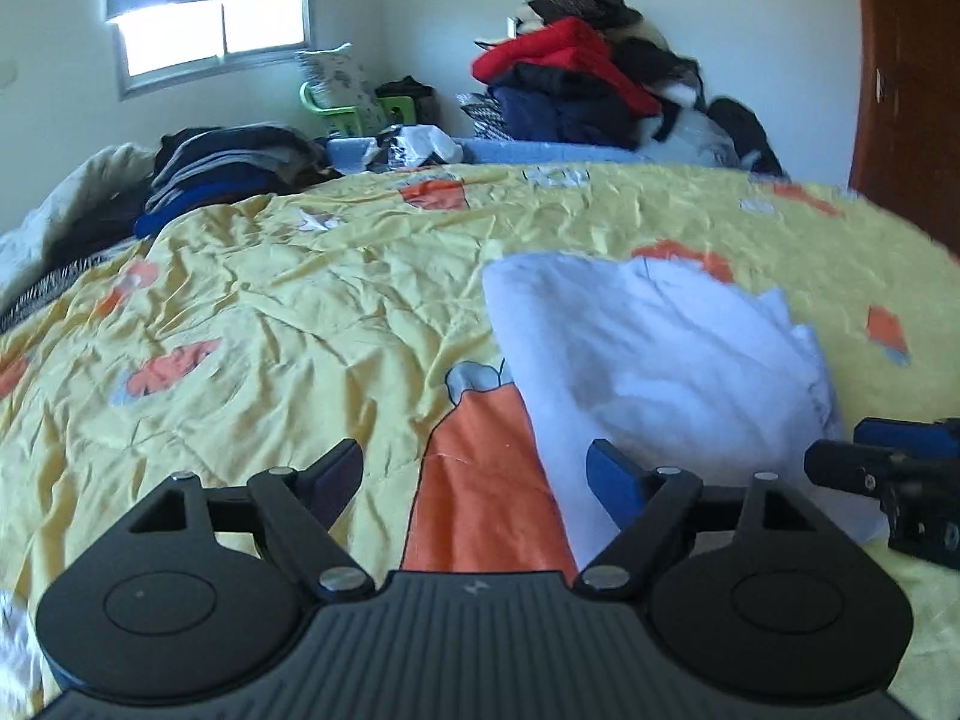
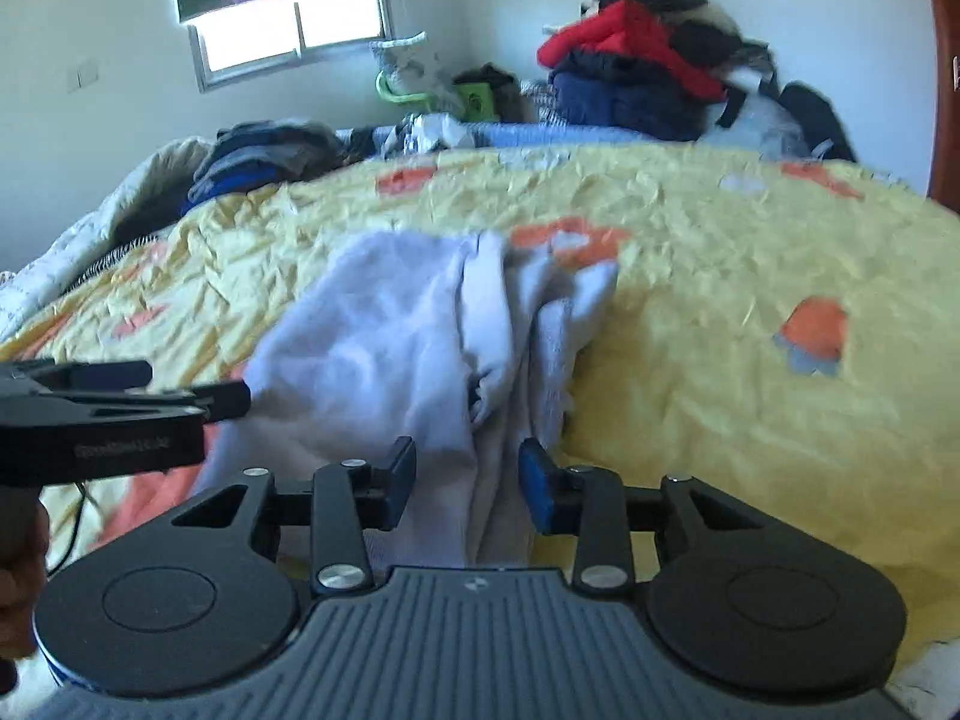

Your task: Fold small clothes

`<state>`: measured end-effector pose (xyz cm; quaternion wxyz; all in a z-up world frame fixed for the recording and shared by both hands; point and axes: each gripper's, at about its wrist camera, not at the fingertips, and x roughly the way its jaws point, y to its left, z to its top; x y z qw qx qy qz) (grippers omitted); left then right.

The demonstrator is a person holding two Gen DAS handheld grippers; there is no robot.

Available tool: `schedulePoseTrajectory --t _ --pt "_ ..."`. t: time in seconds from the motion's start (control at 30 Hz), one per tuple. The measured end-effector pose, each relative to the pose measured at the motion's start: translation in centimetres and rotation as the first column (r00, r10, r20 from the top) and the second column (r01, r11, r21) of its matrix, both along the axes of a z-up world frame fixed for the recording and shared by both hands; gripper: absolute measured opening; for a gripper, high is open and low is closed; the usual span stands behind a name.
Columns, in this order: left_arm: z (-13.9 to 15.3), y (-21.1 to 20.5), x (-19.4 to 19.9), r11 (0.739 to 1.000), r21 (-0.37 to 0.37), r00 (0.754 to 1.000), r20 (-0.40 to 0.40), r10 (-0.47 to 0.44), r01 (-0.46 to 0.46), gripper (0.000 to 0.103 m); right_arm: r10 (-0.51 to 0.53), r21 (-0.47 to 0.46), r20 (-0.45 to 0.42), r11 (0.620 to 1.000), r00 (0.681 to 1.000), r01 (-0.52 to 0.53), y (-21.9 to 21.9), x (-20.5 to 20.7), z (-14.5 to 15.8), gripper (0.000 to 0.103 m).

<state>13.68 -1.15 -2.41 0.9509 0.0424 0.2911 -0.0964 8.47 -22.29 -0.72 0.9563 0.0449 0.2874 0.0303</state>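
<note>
Left wrist view, nearest: the left gripper stands wide apart, holding nothing, just left of the pale garment. Right wrist view: the right gripper is half open, soft cloth between its pads unpinched. Judged a release between folds; next comes regripping an edge. Beyond, the crinkled yellow bedspread, then heaped clothes.

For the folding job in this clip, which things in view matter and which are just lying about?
Part of the job:
- pale lilac-white soft cloth garment lying on the yellow patterned bedspread
- left hand-held gripper, open
- right hand-held gripper, open over the garment's near edge

Lying about:
- red and dark clothes heap
- dark folded clothes stack
- green plastic stool
</note>
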Motion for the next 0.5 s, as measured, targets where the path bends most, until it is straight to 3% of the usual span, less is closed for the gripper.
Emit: schedulePoseTrajectory --t 0.07,0.17,0.3,0.5 --pt "0.3 0.1 -0.5 0.999 -0.03 1.0 -0.011 0.01 -0.011 0.085 0.019 -0.043 0.041 0.999 0.999 -0.017 0.9 -1.4 0.6 0.061" --pt "0.1 0.1 -1.3 0.998 -0.061 0.999 -0.043 0.013 -0.016 0.086 0.026 -0.065 0.016 0.998 1.0 -0.025 1.7 -2.1 -0.1 0.062" --pt "-0.2 0.2 -3.0 0.998 -0.06 0.999 -0.052 0.016 -0.019 0.086 0.042 -0.029 -0.006 0.999 0.999 -0.043 2.7 -3.8 -0.6 0.062" --pt "-0.7 0.7 -4.6 0.997 -0.058 0.997 -0.07 0.038 -0.043 0.086 0.038 -0.024 -0.014 0.999 0.999 -0.038 3.5 -5.6 -0.8 0.071"
